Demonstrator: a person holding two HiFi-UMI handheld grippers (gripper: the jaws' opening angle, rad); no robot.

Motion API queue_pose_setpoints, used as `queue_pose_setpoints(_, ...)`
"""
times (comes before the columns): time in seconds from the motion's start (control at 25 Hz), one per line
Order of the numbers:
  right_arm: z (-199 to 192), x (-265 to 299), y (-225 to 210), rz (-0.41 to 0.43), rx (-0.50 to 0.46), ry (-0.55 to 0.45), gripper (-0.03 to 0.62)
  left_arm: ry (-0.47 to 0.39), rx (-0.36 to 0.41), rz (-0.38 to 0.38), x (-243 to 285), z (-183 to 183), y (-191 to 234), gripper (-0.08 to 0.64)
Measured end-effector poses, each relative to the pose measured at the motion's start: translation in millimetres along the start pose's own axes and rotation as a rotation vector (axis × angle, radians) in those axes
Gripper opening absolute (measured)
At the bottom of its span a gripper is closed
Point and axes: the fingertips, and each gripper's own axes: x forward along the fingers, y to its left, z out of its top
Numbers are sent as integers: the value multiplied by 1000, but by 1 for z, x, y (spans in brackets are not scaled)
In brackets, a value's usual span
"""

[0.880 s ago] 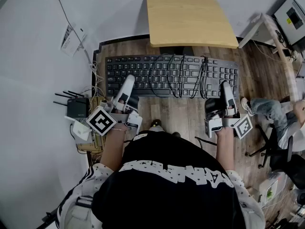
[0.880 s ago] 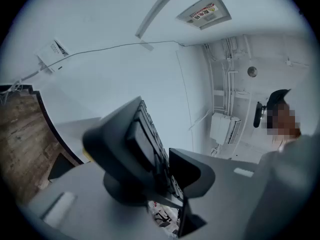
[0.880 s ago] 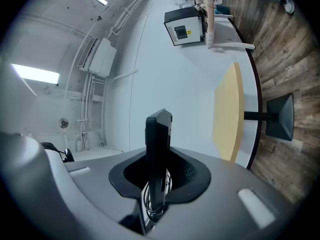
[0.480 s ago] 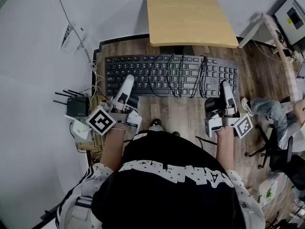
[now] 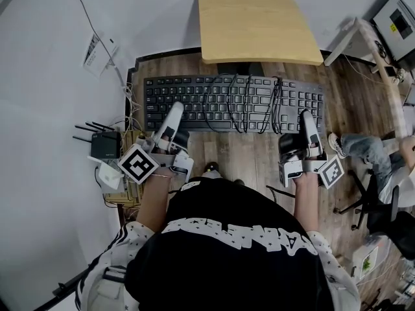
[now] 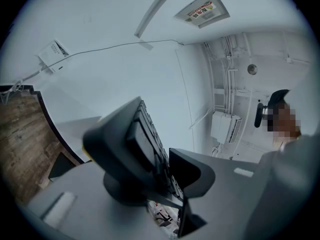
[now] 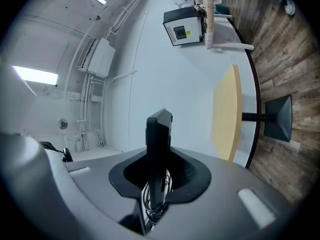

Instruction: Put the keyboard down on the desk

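A black keyboard (image 5: 233,102) with its cable wound around the middle hangs level in the air, just in front of the small wooden desk (image 5: 259,24). My left gripper (image 5: 174,114) is shut on the keyboard's near edge towards its left end. My right gripper (image 5: 307,120) is shut on the near edge at the right end. In the left gripper view the keyboard (image 6: 145,141) runs edge-on between the jaws of the left gripper (image 6: 160,171). The right gripper view shows the keyboard's thin edge (image 7: 159,144) clamped in the right gripper (image 7: 159,184), with the desk (image 7: 226,114) beyond.
The floor is wooden planks bounded by a white wall. A black router (image 5: 104,146) and boxes sit at the left. A seated person's leg (image 5: 363,149) and a chair are at the right. A white device (image 5: 399,21) stands at the back right. The desk rests on a black pedestal base (image 7: 280,116).
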Motion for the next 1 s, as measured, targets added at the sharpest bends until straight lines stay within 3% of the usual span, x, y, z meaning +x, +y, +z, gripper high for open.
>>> queue_pose_setpoints(0.32, -5, 9, 18, 52, 34, 99, 84, -98, 44, 31, -29, 2, -30, 107)
queue_pose_setpoints(1.0, 0, 4, 2, 14, -3, 31, 84, -27, -4, 4, -6, -1, 0, 106)
